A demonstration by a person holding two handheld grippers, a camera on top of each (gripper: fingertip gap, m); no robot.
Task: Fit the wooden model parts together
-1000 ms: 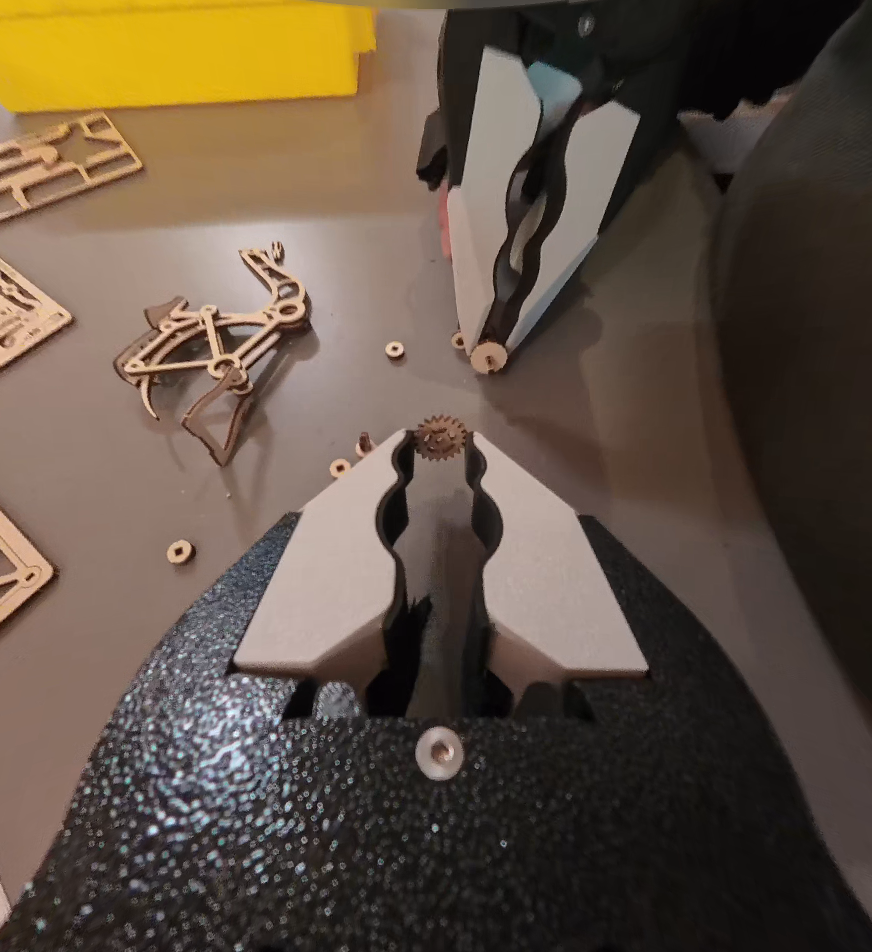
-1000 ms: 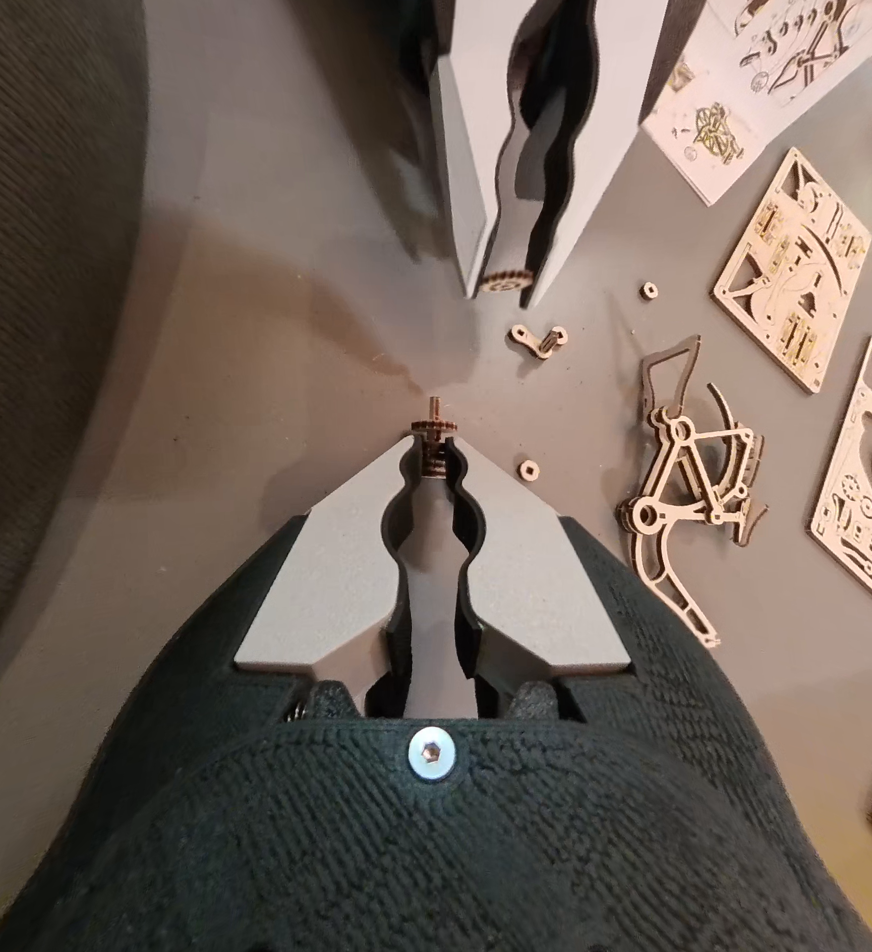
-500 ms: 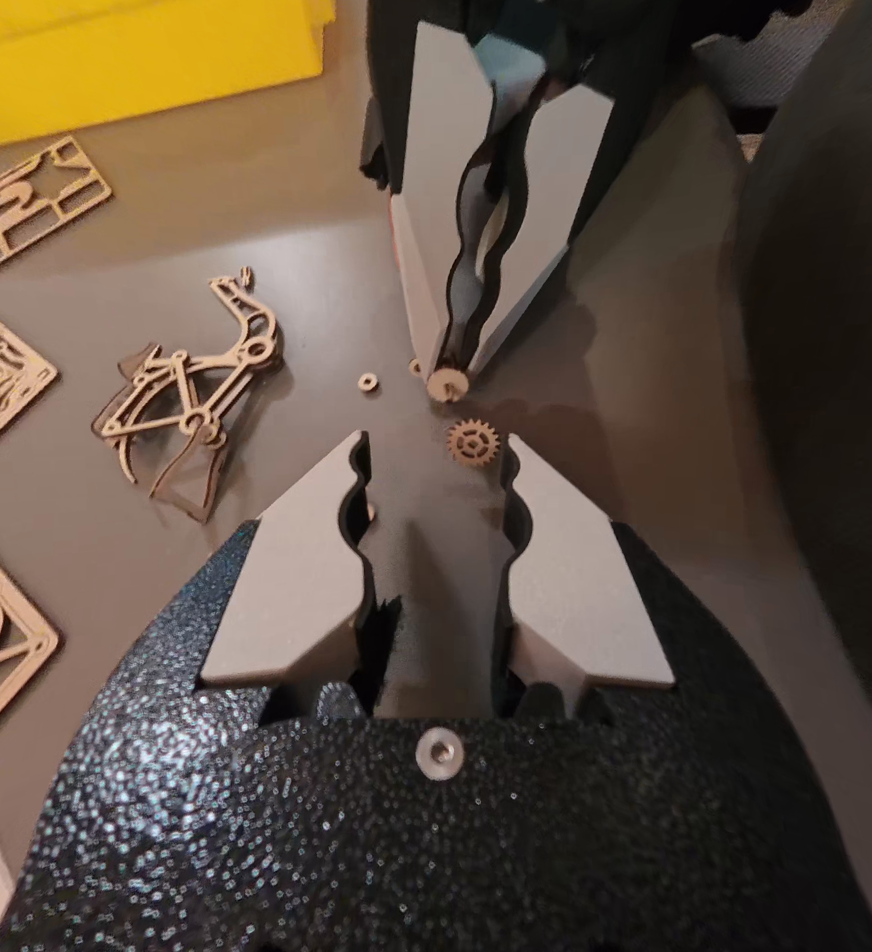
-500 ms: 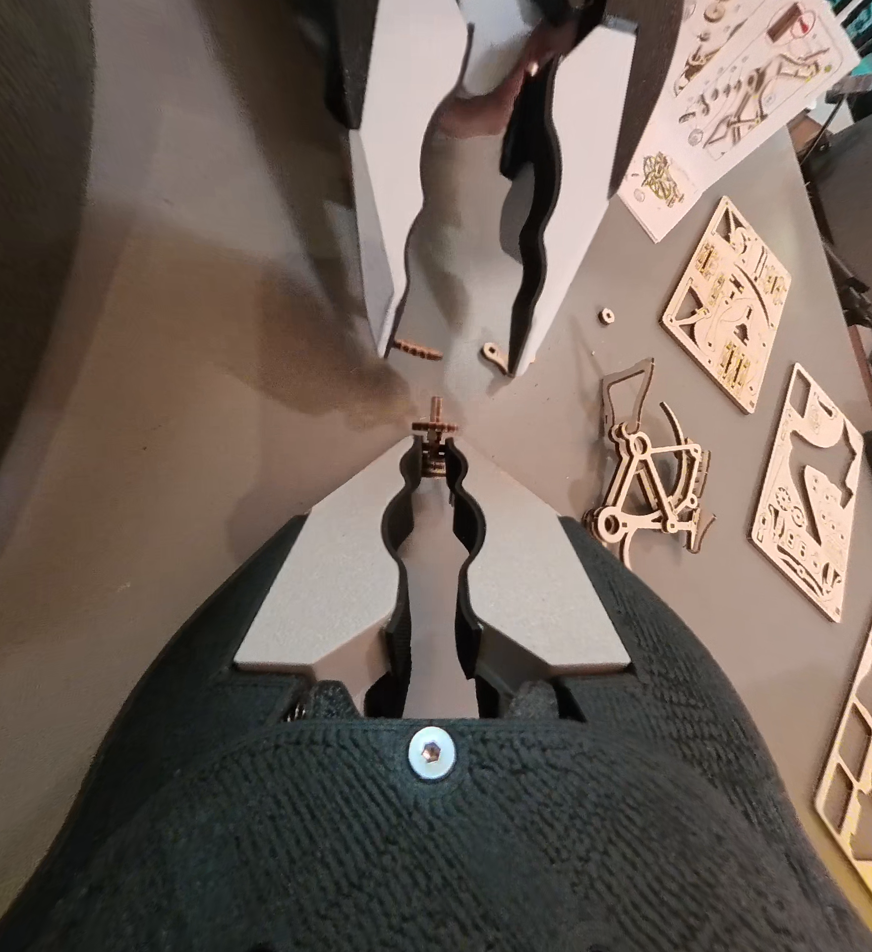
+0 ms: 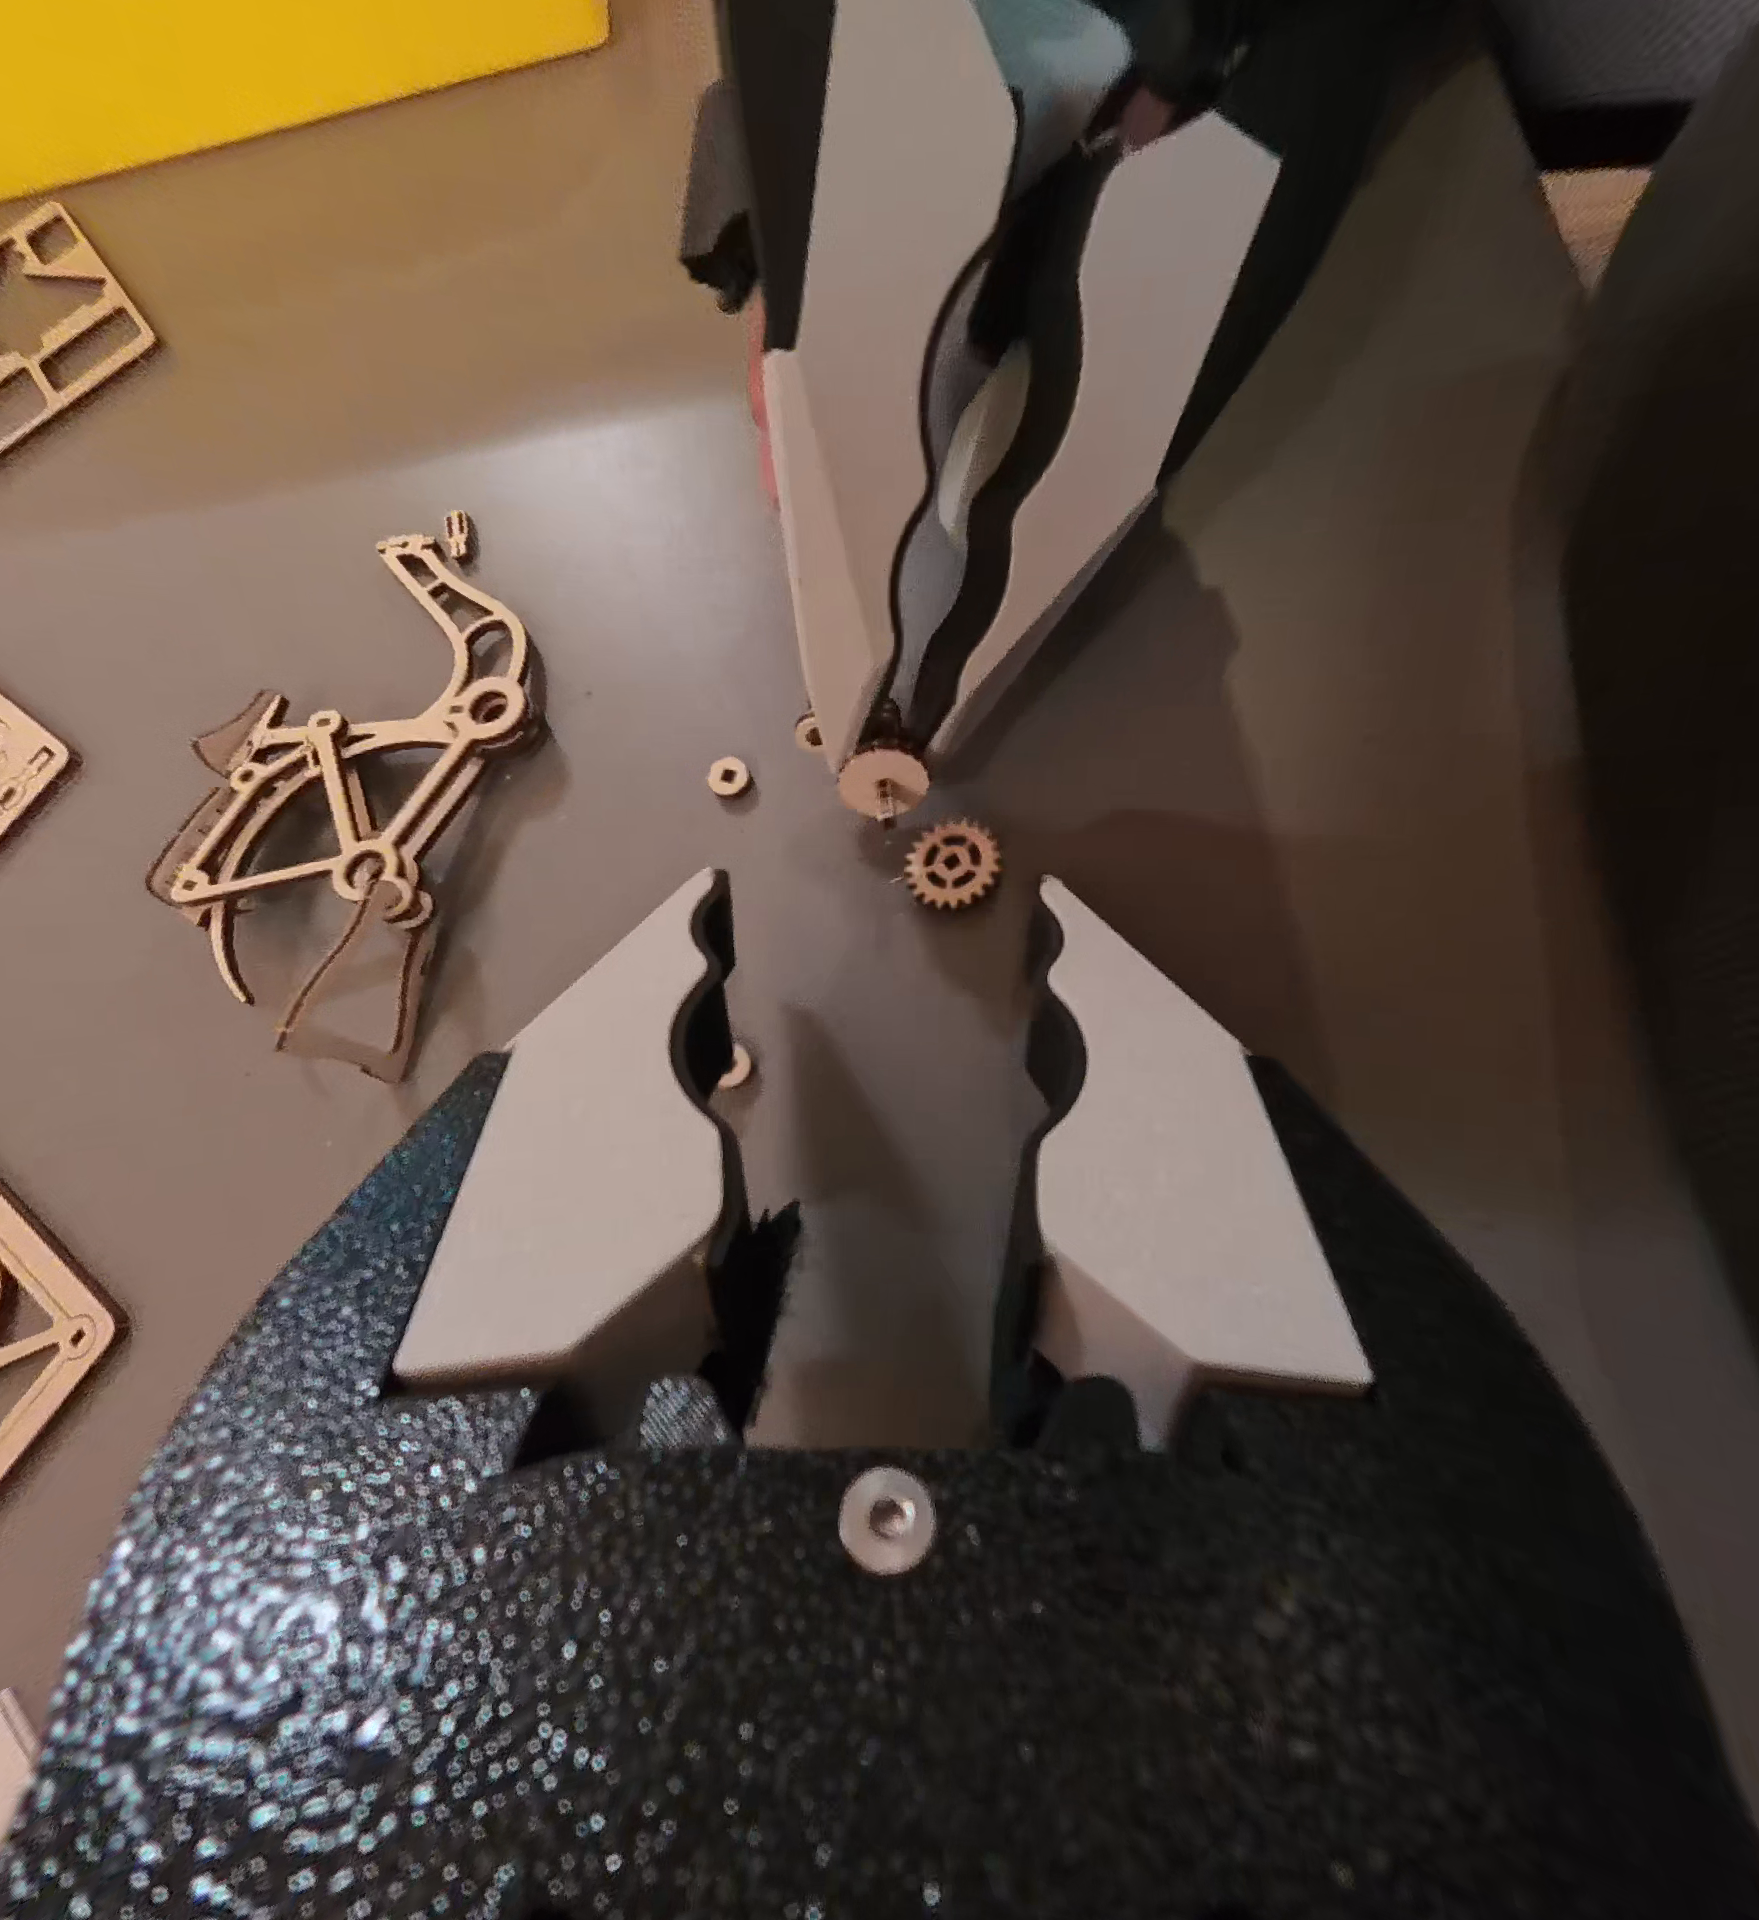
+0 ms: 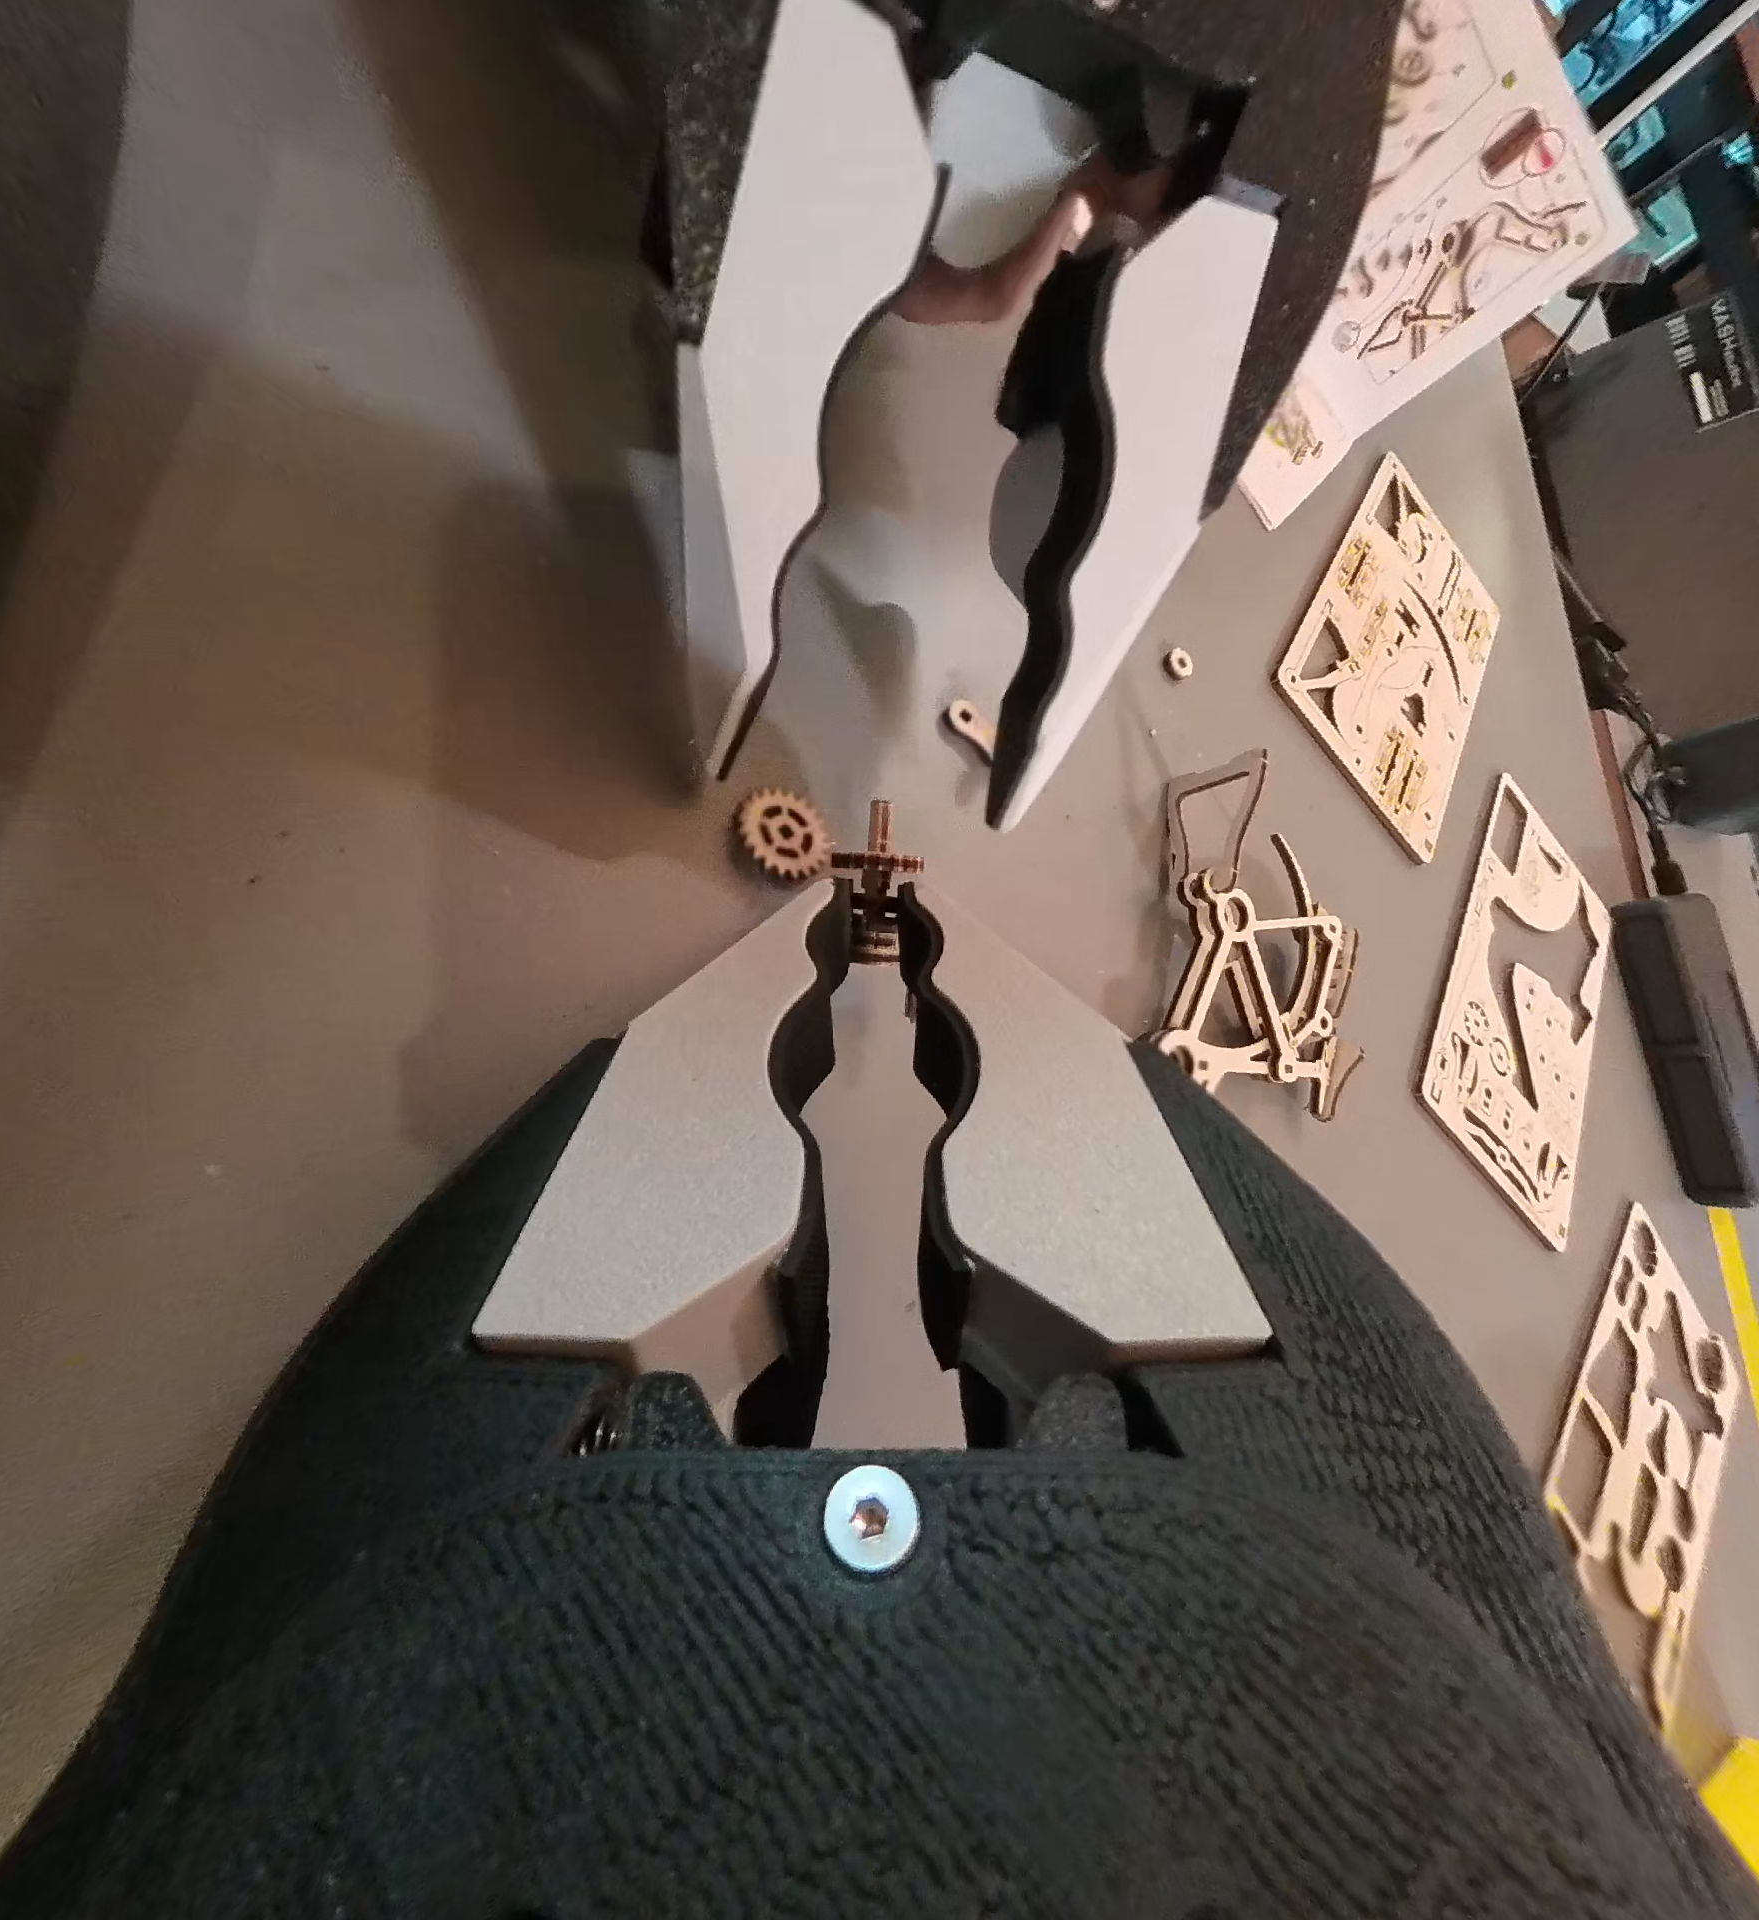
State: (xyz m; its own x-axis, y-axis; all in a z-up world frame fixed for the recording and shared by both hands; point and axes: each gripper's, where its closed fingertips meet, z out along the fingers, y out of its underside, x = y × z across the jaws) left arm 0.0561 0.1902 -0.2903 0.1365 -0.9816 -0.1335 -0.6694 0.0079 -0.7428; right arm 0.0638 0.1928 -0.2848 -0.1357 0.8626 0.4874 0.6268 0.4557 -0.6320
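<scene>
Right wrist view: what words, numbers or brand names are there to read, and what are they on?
Black box, far right: a white printed label, which I do not quote.
Instruction sheet: drawings; any print is too small to read.
Wooden part sheets: tiny marks, unreadable.
Left wrist view: no writing shows.

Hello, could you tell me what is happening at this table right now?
A person is assembling a wooden model with two handheld tools. The right tool is shut on a small wooden axle carrying stacked gears, held just above the grey table. The left tool is open and empty; a loose toothed wooden gear lies flat on the table beyond its tips. A partly built wooden frame and cut-out wooden sheets lie nearby.
</scene>
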